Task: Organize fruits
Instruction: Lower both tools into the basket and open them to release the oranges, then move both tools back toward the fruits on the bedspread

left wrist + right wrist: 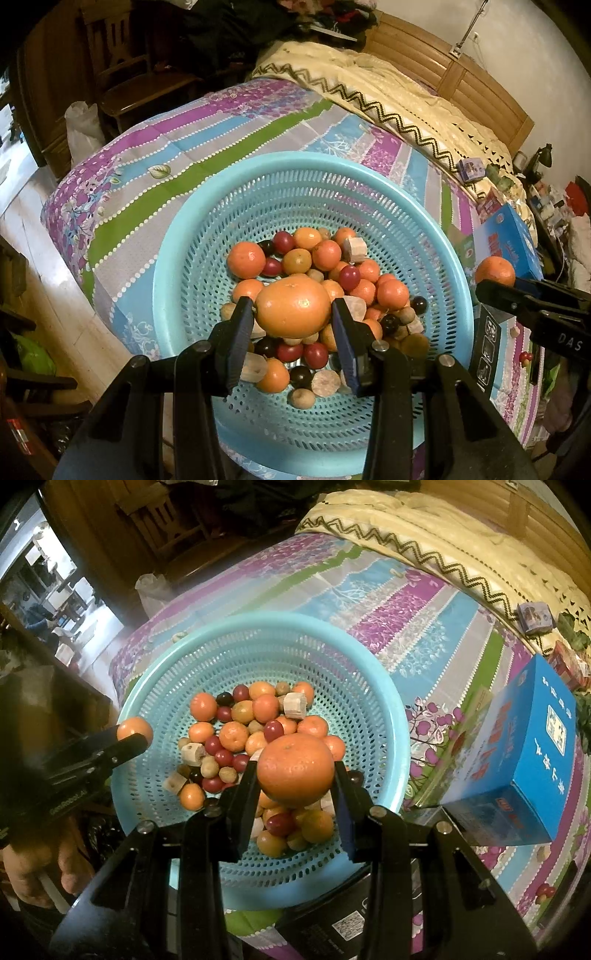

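A light blue perforated basket (424,221) sits on a striped floral cloth and holds several oranges, red and dark round fruits, brown nuts and pale chunks. My left gripper (293,314) is shut on an orange (293,306), held above the fruit pile. My right gripper (295,771) is shut on another orange (295,770) above the basket (391,709). The right gripper with its orange (495,271) shows at the right edge of the left wrist view. The left gripper with its orange (133,729) shows at the left of the right wrist view.
A blue box (532,746) stands right of the basket, and a black box (332,919) lies at its near side. A cream quilt (388,85) and wooden headboard (461,74) lie beyond. Wooden chairs (122,66) stand far left. The bed edge drops to the floor at left.
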The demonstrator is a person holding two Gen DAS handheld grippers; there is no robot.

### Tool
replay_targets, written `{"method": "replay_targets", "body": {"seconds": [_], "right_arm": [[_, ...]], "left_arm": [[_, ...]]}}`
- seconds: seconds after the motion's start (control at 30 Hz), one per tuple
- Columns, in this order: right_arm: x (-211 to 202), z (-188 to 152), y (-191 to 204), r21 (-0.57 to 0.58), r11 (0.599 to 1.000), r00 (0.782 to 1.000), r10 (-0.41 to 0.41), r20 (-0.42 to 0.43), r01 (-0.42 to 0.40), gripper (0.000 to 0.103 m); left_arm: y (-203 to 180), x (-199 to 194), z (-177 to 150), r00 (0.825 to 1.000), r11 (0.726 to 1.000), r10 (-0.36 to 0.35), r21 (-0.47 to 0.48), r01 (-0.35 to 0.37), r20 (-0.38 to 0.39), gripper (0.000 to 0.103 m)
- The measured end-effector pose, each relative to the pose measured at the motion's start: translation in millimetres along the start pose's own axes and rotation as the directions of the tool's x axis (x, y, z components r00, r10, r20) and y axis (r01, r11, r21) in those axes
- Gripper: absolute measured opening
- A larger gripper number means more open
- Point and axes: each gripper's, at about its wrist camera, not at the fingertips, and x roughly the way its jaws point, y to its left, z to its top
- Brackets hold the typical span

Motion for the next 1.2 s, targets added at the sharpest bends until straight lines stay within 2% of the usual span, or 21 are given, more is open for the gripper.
{"method": "replay_targets", "body": {"seconds": [0.1, 0.13, 0.23, 0.27, 0.37, 0.57, 0.73, 0.77, 0.9, 0.93, 1.07, 1.2], "right_arm": [[1, 0, 0, -0.001, 1.0, 1.0, 0.004, 0.002, -0.004, 0.04], [0, 0, 0, -0.003, 1.0, 1.0, 0.004, 0.004, -0.004, 0.04], [2, -1, -1, -0.005, 1.0, 1.0, 0.008, 0.005, -0.008, 0.041], [3, -1, -1, -0.006, 1.0, 1.0, 0.01, 0.007, -0.01, 0.046], [0, -2, -1, -0.01, 1.0, 1.0, -0.002, 0.028, 0.002, 0.062], [-6, -2, 2, -0.022, 1.0, 0.998, -0.015, 0.057, 0.017, 0.063], [-17, -3, 6, -0.043, 0.997, 0.992, -0.055, 0.111, 0.06, 0.063], [-20, -4, 7, -0.046, 0.996, 0.989, -0.067, 0.13, 0.074, 0.063], [-40, -7, 11, -0.049, 0.986, 0.96, -0.145, 0.24, 0.162, 0.063], [-47, -9, 13, -0.047, 0.979, 0.945, -0.177, 0.276, 0.197, 0.063], [-67, -15, 14, -0.022, 0.958, 0.892, -0.257, 0.372, 0.285, 0.063], [-86, -23, 11, 0.021, 0.938, 0.834, -0.317, 0.451, 0.345, 0.066]], "left_arm": [[0, 5, -2, 1.0, 1.0, 0.004, 0.005, -0.004, -0.016, 0.044], [-1, 7, -2, 1.0, 1.0, 0.01, 0.009, -0.01, -0.02, 0.049], [-1, 9, -4, 1.0, 1.0, 0.011, 0.004, -0.011, -0.018, 0.072], [0, 9, -5, 1.0, 1.0, 0.012, 0.001, -0.012, -0.017, 0.076], [1, 10, -5, 1.0, 1.0, 0.013, -0.013, -0.013, -0.014, 0.078], [3, 9, -3, 1.0, 1.0, 0.011, -0.021, -0.011, -0.007, 0.078], [3, 6, -2, 1.0, 1.0, 0.003, -0.023, -0.003, 0.004, 0.078], [1, 4, -3, 1.0, 1.0, 0.003, -0.023, -0.003, 0.008, 0.084], [-5, -4, -4, 0.999, 1.0, -0.009, -0.015, 0.01, 0.046, 0.089], [-7, -5, -4, 0.999, 1.0, -0.012, -0.013, 0.012, 0.053, 0.095], [-12, -16, -5, 0.994, 1.0, -0.027, -0.004, 0.027, 0.109, 0.103], [-14, -31, -5, 0.982, 0.999, -0.04, -0.006, 0.042, 0.182, 0.103]]}}
